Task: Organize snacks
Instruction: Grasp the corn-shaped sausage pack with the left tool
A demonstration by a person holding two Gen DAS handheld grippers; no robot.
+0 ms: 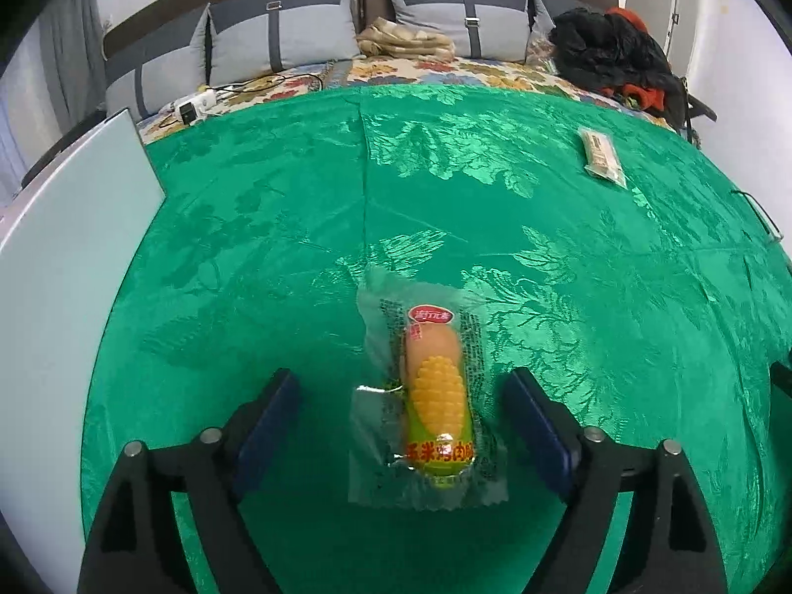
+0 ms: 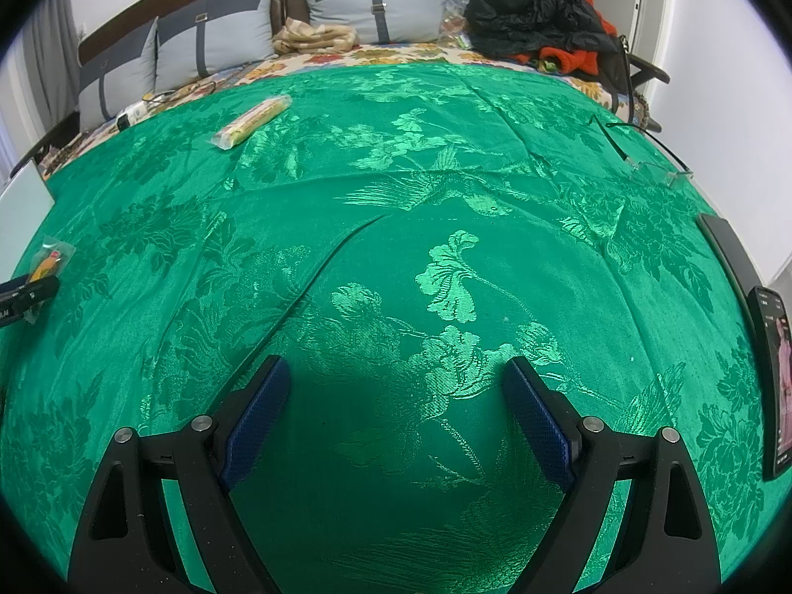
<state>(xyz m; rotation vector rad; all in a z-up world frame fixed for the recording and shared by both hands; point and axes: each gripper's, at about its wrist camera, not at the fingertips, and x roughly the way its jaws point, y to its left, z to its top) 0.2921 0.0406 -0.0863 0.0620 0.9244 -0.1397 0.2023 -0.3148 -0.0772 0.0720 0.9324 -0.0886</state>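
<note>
Left gripper (image 1: 396, 420) gapes around corn sausage pack (image 1: 425, 406), lower centre, gripping nothing; slick wrapper may slip sideways on closing.

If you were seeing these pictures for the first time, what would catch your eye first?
The shiny green floral cloth fills both views. On it, a clear-wrapped corn sausage snack lies between the open fingers of the left gripper. A pale snack bar lies near the cloth's far edge, and the right gripper is open over bare cloth.
</note>
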